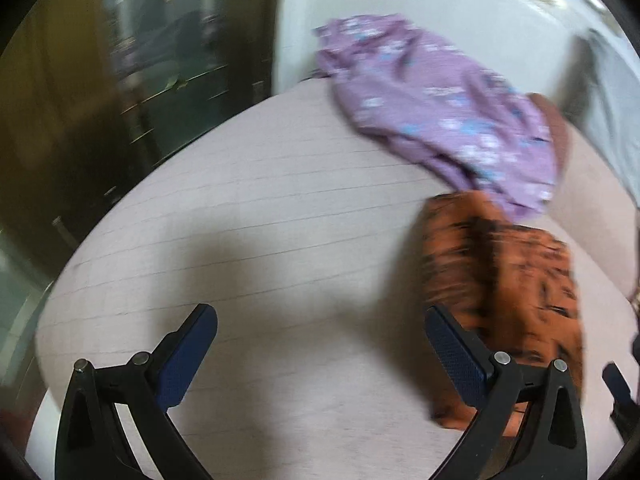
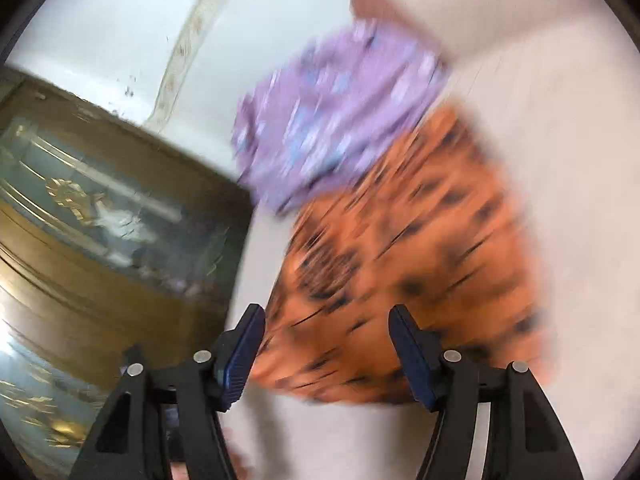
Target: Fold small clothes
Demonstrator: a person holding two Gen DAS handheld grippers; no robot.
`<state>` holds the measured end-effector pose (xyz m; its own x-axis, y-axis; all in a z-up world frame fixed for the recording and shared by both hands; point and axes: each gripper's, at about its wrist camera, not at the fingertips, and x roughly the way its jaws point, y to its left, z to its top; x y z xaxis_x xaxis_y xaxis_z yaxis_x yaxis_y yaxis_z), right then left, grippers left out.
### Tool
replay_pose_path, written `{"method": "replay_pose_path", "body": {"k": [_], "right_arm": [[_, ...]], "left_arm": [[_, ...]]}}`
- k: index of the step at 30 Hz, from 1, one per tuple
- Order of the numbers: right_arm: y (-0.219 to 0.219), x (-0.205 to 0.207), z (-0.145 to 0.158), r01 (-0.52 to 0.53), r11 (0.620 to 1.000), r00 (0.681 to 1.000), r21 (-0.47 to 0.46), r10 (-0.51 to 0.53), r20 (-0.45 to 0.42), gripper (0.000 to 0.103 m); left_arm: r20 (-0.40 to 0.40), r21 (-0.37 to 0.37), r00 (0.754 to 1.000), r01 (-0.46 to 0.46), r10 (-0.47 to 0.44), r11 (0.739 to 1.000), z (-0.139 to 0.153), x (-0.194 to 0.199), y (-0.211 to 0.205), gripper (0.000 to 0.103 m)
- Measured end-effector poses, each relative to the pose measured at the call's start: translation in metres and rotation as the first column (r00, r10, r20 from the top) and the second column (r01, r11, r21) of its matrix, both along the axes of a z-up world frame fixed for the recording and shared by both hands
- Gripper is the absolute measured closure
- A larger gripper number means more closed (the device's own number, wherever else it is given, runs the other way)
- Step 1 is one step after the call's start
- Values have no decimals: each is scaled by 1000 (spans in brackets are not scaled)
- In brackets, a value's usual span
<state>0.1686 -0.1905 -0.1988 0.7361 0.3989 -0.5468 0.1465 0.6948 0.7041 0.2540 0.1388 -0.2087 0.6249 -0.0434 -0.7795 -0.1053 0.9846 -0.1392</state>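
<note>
From the left wrist camera, the left gripper (image 1: 320, 344) hangs with its jaws wide apart and nothing between them, over the pale quilted surface (image 1: 248, 216) that carries the clothes. The orange garment with dark streaks (image 1: 508, 280) lies flat on that surface, just beside the right-hand finger, and the purple floral garment (image 1: 440, 112) sits beyond the orange one, its near edge overlapping the orange one's far edge. From the right wrist camera (badly smeared by motion), the right gripper (image 2: 326, 344) is also spread open and empty, with the orange garment (image 2: 420, 256) straight ahead of its fingers and the purple one (image 2: 332, 116) past it, against the dark wooden cabinet (image 2: 100, 232) side. The step in hand looks like picking up the orange piece; it would go best if each gripper pinches one corner of the same edge, lifts only a single layer, and keeps clear of the purple cloth. No brand, label or writing is readable in either view.
</note>
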Motion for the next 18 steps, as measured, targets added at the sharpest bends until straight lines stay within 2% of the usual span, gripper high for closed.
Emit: {"method": "replay_pose_path", "body": {"k": [2, 4, 5, 7, 9, 12, 13, 16, 18], "right_arm": [[-20, -7, -2, 43, 997, 999, -71, -45, -17, 37], [-33, -7, -14, 53, 995, 997, -85, -58, -58, 38], [-37, -7, -24, 32, 994, 994, -100, -43, -102, 39], [-35, 6, -63, -31, 991, 964, -130, -4, -266, 44], [-37, 6, -71, -31, 995, 967, -93, 6, -254, 44], [-40, 5, -51, 9, 990, 985, -141, -33, -170, 43], [-40, 11, -43, 14, 987, 988, -158, -38, -152, 43], [-40, 35, -30, 15, 985, 989, -171, -39, -139, 32], [-37, 53, -31, 25, 979, 987, -200, -56, -148, 32]], "left_arm": [[47, 19, 998, 32, -33, 999, 7, -5, -14, 0], [65, 65, 996, 54, -58, 996, 8, -6, -29, 0], [33, 98, 997, 69, -72, 993, 0, -2, -38, 0], [-42, 98, 994, 103, -99, 990, -16, 7, -48, 0], [-76, 64, 992, 108, -104, 992, -25, 14, -49, 0], [-87, 9, 991, 105, -104, 994, -26, 15, -43, 0], [-96, -31, 990, 97, -99, 995, -26, 17, -37, 0], [-117, -143, 989, 71, -88, 987, -28, 19, -24, 0], [-137, -190, 987, 60, -87, 980, -31, 22, -17, 0]]}}
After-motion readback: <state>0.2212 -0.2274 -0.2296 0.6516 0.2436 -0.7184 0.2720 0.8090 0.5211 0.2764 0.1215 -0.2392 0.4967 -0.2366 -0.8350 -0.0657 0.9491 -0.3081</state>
